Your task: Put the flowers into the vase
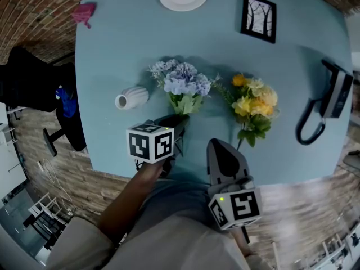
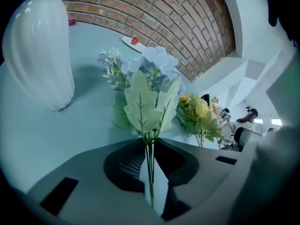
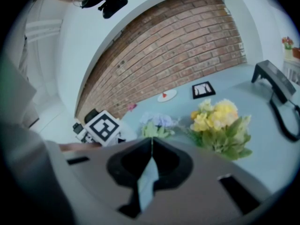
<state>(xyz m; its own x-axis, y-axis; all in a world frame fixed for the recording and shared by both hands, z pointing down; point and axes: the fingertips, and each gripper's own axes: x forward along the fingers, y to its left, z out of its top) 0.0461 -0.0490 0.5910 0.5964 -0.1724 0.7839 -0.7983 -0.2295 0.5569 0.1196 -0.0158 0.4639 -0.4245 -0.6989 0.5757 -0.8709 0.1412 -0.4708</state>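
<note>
Blue table (image 1: 112,49) — vase (image 1: 133,97) sideways, mouth left

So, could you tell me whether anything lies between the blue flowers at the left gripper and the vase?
Nothing visible does: only bare table separates the blue flowers from the vase. The vase lies on its side, though, its mouth turned away from the flowers.

Left tongs (image 1: 175,118), right tongs (image 1: 218,144): grey, black-white marker cubes (image 1: 150,143); beige clothing (image 1: 169,241).
</note>
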